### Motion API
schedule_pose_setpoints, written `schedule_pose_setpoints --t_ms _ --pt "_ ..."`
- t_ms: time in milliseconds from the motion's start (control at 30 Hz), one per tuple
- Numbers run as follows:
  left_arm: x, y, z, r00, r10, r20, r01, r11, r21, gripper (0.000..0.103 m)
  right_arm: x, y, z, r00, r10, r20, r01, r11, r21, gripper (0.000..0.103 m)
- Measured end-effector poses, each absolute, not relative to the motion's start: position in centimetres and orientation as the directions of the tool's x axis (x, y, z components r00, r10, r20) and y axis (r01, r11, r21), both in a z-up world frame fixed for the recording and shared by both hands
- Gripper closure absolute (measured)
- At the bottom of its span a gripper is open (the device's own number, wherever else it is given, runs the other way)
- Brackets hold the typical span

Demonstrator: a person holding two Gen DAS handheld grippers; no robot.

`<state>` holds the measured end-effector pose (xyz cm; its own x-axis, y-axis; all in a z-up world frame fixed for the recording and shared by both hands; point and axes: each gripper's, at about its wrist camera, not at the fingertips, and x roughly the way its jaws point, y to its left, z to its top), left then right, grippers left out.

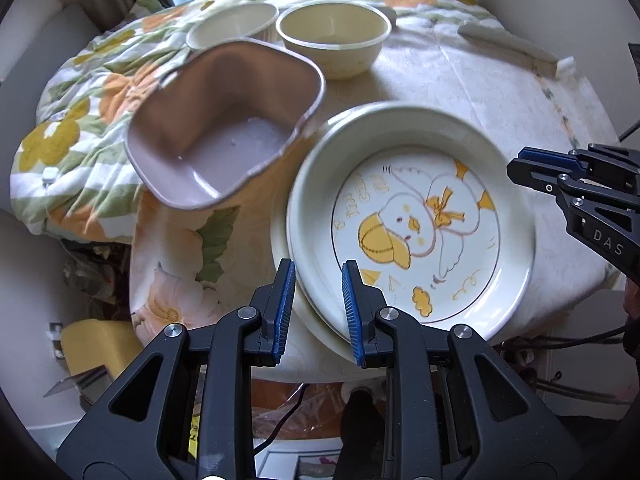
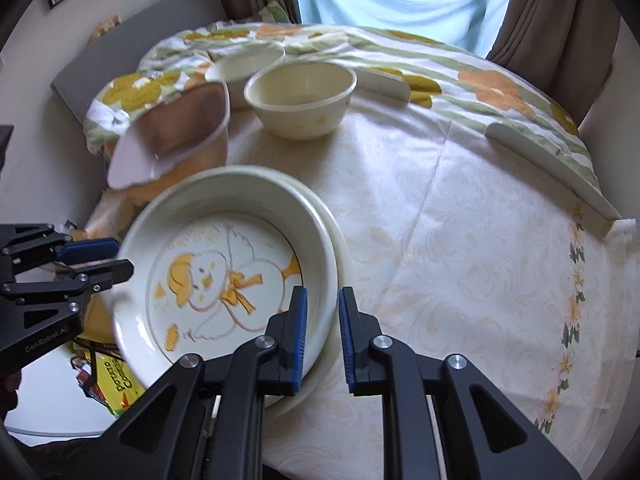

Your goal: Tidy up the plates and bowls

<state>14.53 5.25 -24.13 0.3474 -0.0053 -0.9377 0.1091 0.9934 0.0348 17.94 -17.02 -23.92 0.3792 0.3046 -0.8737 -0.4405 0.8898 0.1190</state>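
- Table [image 2: 460, 240]: round, covered with a pale patterned cloth, plus a floral quilt [image 1: 80, 128] bunched up along the far and left side.
- Duck plate [image 1: 416, 220]: cream, with a yellow duck drawing. It's at the near left part of the table, sitting on top of another cream plate [image 2: 340, 240] whose rim sticks out underneath. Looks tilted in the right wrist view.
- Pink tub [image 1: 224, 128]: squarish with rounded corners, tipped over toward the cameras, just beyond the plates by the quilt.
- Two cream bowls: the nearer bowl [image 1: 334, 40] is upright behind the tub, and the second bowl [image 1: 234, 26] is just left of it, further back.
- Left gripper [image 1: 318, 308]: jaws nearly closed, pinching the near left rim of the duck plate.
- Right gripper [image 2: 323, 336]: also nearly closed, clamped on the plate's rim on the opposite side. One blue pad sits inside the rim, the other outside.
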Motion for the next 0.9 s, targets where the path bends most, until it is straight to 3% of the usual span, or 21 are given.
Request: schedule_pose_setpoints --t_ms 167,200,233,267,300,433,567,767,900 --pt "14.6 7.7 -19.3 0.477 0.014 -0.879 -0.025 1.0 0.003 0.079 19.4 -17.7 -19.8 0.391 0.417 -0.82 -0.464 0.859 0.216 0.086" --pt "14.7 8.4 -18.7 0.49 0.032 -0.871 -0.065 0.998 0.0 0.076 19.8 -17.7 -19.1 0.39 0.442 -0.808 -0.477 0.847 0.233 0.069" --pt "14.9 9.3 -18.2 0.498 0.043 -0.866 -0.11 0.994 -0.014 0.059 20.2 -17.5 -18.5 0.386 0.466 -0.797 -0.491 0.834 0.25 0.035" --pt "15.0 10.2 -18.1 0.497 0.044 -0.867 -0.156 0.987 -0.039 0.019 20.8 -17.3 -17.8 0.377 0.494 -0.784 -0.506 0.818 0.272 0.017" --pt "14.9 11.4 -18.0 0.504 0.05 -0.862 -0.213 0.975 -0.068 0.003 21.3 -17.1 -17.3 0.367 0.521 -0.771 -0.517 0.803 0.296 0.006" --pt "14.4 15.0 -18.4 0.52 0.019 -0.854 -0.331 0.926 -0.181 0.0 23.9 -14.9 -17.1 0.266 0.565 -0.781 -0.56 0.75 0.353 0.006" --pt "14.8 17.2 -20.1 0.516 -0.042 -0.855 -0.387 0.88 -0.277 0.0 26.5 -11.7 -18.4 0.225 0.523 -0.822 -0.581 0.749 0.318 0.006" --pt "17.5 18.6 -23.0 0.465 -0.091 -0.88 -0.423 0.851 -0.311 0.002 30.2 -7.5 -22.5 0.088 0.555 -0.827 -0.546 0.721 0.426 0.008" --pt "19.6 19.8 -25.4 0.431 -0.126 -0.893 -0.44 0.835 -0.33 0.018 31.9 -5.1 -25.1 0.017 0.539 -0.842 -0.522 0.724 0.452 0.034"
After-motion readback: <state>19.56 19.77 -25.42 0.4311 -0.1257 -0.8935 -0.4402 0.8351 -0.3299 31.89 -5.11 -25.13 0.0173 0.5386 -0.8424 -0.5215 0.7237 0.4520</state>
